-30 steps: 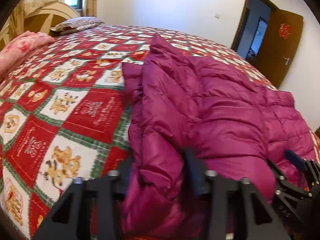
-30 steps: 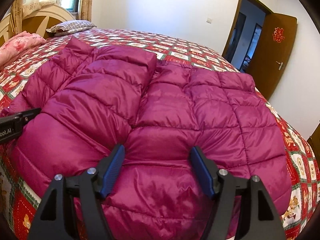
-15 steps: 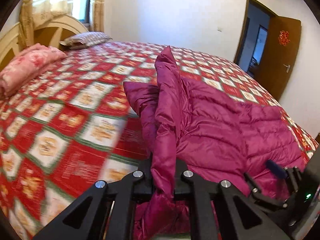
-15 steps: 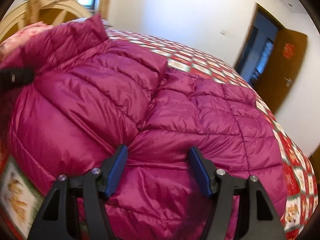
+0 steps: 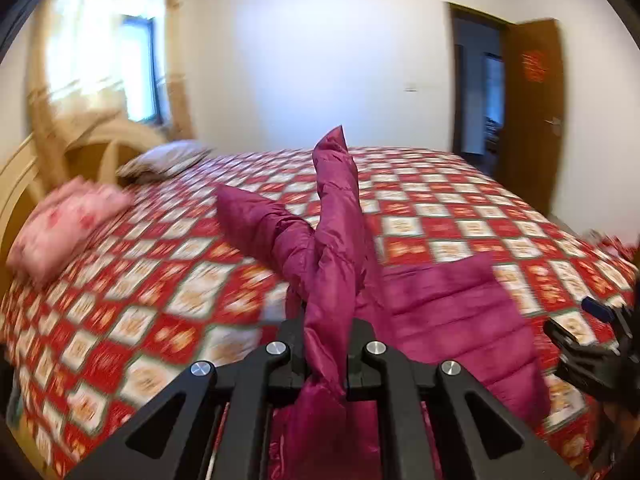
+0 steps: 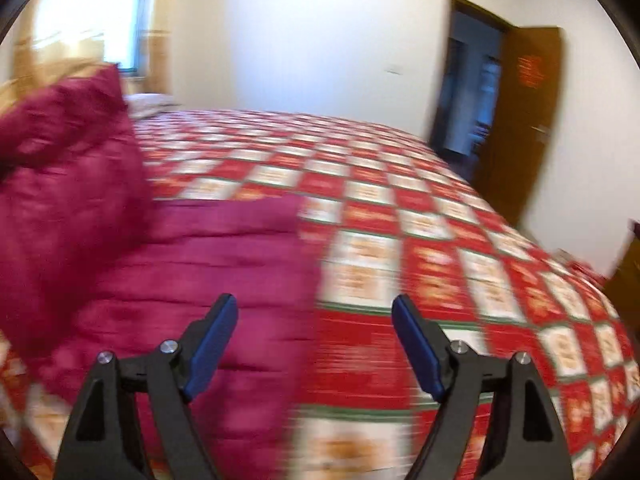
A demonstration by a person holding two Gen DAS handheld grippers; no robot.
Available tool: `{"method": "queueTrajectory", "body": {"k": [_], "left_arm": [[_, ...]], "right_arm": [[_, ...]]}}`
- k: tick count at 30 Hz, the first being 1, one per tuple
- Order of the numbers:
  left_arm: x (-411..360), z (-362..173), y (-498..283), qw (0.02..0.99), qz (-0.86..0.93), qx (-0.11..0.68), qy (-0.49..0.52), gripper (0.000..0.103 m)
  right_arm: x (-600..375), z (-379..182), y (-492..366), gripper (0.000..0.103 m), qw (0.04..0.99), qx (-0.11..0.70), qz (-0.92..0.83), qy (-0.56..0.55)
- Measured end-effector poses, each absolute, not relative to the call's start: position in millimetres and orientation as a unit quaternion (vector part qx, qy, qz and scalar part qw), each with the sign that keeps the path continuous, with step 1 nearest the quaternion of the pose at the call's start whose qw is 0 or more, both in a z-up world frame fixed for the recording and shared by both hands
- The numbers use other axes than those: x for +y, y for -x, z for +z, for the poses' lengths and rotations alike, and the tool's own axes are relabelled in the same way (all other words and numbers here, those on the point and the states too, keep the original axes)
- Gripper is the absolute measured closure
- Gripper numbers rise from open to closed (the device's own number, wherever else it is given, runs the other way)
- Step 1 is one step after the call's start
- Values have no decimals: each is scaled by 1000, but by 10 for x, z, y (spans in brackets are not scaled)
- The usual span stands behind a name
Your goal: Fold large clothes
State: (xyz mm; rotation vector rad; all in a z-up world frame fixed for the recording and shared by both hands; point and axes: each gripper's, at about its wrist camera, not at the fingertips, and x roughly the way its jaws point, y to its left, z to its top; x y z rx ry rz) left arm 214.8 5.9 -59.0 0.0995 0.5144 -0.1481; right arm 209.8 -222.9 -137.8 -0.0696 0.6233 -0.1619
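Left tongs (image 5: 327, 354): pressed together on a bunched edge of the magenta down jacket (image 5: 448, 312). The pinched fabric is seen rising from the tongs toward 12 o'clock in the left wrist view, standing clear of the bed (image 5: 168, 288); what looks like a sleeve is draped toward 10 o'clock.

Right tongs (image 6: 316, 344): spread wide, blue pads (image 6: 212, 344) on nothing. They are held above the jacket's right margin, where the purple meets the red-and-cream checked bedspread (image 6: 460, 248). In the left wrist view these tongs are glimpsed at 3 o'clock.

Jacket position: lower body is spread on the bedspread near the foot edge; the left portion is lifted, filling the 9 to 10 o'clock part of the right wrist view. Both views are motion-blurred, so seams and the zip cannot be made out.

Background: pink pillow (image 5: 60, 228) at 9 o'clock, a grey pillow (image 5: 164, 160) by the headboard, an open wooden door (image 5: 532, 116) at 2 o'clock.

Progress, as judged: early to middle. One side is being carried over; no tidy folded stack is visible. The lifted side has not yet been laid flat; the opposite side and a final crosswise fold appear to remain.
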Motion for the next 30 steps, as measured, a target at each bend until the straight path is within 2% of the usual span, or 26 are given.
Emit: {"method": "queueTrajectory", "body": {"k": [6,9,14,17,19,21,22,23,24,25,28,30], "left_arm": [[-1007,-716,-2223,948,-142,260,-116,94],[-1566,-1052,-2200,931,-167,266,-185,94],[-2068,-1651,-2097,895,-202,294,-268,93],[-2157,-1718,-1971,892,-202,274,-297,84],[-2164,-1662,-1916,889,-204,273,-307,74],[-2150,-1535,-1801,893,-198,247,-321,73],[-2121,-1419,-1687,896,-202,225,-325,67],[-2099,-1339,-1599,898,-207,213,-324,60],[-2057,-1236,-1511,901,-214,200,-320,38],[-2010,-1158,-1458,905,-218,189,-314,20],[-1758,-929,-1410,922,-207,162,-284,17],[-1511,-858,-1649,934,-163,193,-254,17]], "right_arm": [[-3117,-1615,-2113,22,923,346,-167,0],[-3388,-1710,-2055,22,919,348,-185,-30],[-3548,-1827,-1902,22,914,356,-183,-60],[-3576,-1878,-1920,22,914,359,-179,-63],[-3607,-1885,-1922,22,914,359,-180,-66],[-3629,-1860,-1933,22,914,356,-183,-66],[-3636,-1844,-1933,22,914,355,-185,-65],[-3639,-1804,-1929,22,914,353,-188,-64],[-3645,-1785,-1938,22,915,351,-191,-62],[-3642,-1733,-1939,22,915,349,-192,-60],[-3599,-1554,-1986,39,918,347,-183,-64],[-3512,-1386,-2058,45,922,342,-168,-63]]}}
